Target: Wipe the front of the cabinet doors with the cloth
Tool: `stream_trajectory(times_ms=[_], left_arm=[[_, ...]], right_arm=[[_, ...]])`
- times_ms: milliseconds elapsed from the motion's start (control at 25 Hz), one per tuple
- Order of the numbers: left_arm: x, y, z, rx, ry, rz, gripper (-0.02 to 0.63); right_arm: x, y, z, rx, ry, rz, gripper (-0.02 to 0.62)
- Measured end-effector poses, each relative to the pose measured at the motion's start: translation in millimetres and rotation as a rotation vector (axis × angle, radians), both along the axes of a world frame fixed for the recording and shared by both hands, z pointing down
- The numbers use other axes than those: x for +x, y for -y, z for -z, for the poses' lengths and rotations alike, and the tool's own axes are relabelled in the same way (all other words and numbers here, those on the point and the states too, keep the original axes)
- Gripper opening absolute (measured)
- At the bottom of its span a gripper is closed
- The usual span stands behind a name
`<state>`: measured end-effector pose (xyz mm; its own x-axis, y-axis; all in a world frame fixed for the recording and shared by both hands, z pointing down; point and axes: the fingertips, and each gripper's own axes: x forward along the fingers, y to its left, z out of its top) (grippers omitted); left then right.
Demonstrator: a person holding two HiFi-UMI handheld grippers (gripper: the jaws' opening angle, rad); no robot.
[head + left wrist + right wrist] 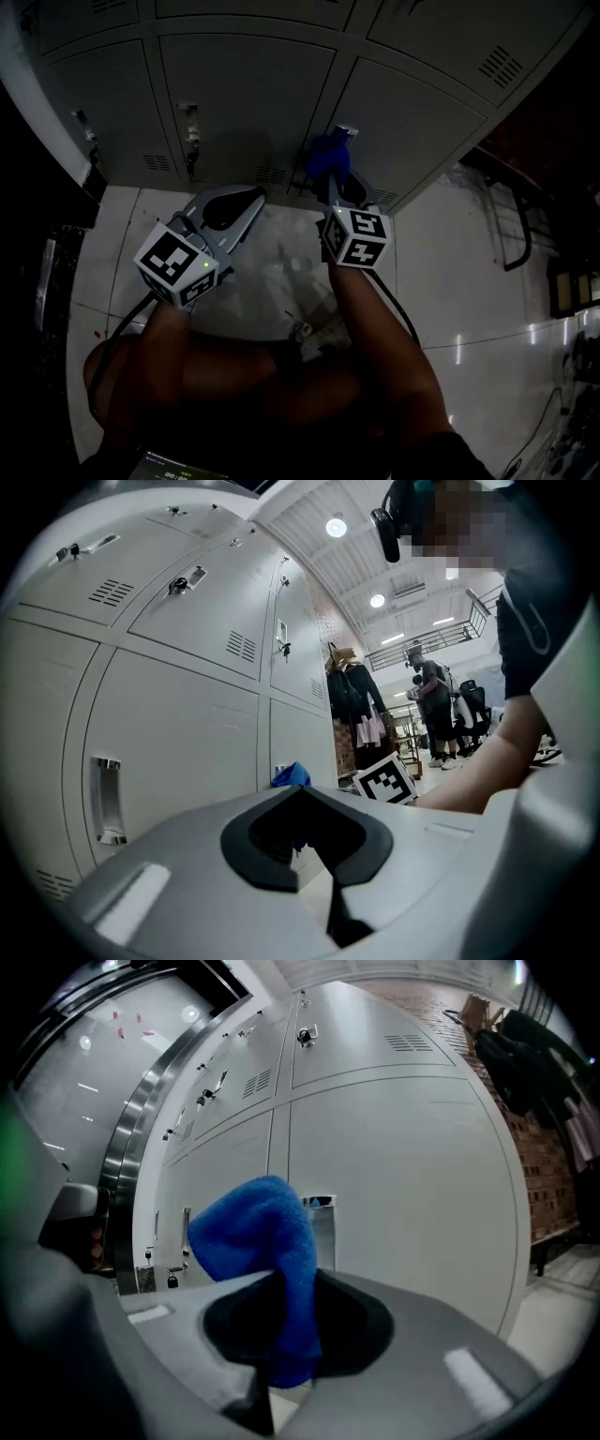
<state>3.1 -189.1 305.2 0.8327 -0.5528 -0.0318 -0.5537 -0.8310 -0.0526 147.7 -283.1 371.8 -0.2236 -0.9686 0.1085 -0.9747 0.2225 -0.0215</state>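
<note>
Head view: dim shot looking down at grey cabinet doors point(244, 94) and a white tiled floor point(281, 272). Right gripper point(336, 183) is up by the lower row of doors with the blue cloth point(328, 155) sticking out past its jaw tips. The cloth is right next to a door, just below a door handle point(345, 131); can't tell whether it touches the panel. Right gripper view: jaws clamped on the cloth, which bunches upward out of the jaws and hangs down through the gap between them, with a grey door and a recessed handle straight ahead. Left gripper point(251, 199) sits to the left of the right one, lower and off the doors, pointing toward them. Left gripper view: jaws together with nothing between them, cloth peeking over the tips beside the door, right gripper's marker cube point(386, 780) just beyond. Hanging clothes point(352, 696) and a standing person point(427, 700) are far back.
</note>
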Motion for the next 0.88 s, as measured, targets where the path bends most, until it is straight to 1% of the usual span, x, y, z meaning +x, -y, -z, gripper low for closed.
stream_trajectory(times_ms=[240,440,600,880], left_arm=[[1,0,0,0.0,-0.002,-0.003,0.005],[1,0,0,0.0,-0.002,-0.003,0.005],[0,-1,1,-0.001,-0.005,-0.001,0.005],[-1,1,2,0.001,-0.013,0.002,0.005]], right_arm=[[5,5,-8,-0.016,0.006,0.0,0.064],[15,10,-10,-0.022,0.013,-0.028,0.064],[41,12,-12,-0.043,0.035,-0.093,0.064],[91,9,-17,-0.069,0.012,-0.217,0.064]])
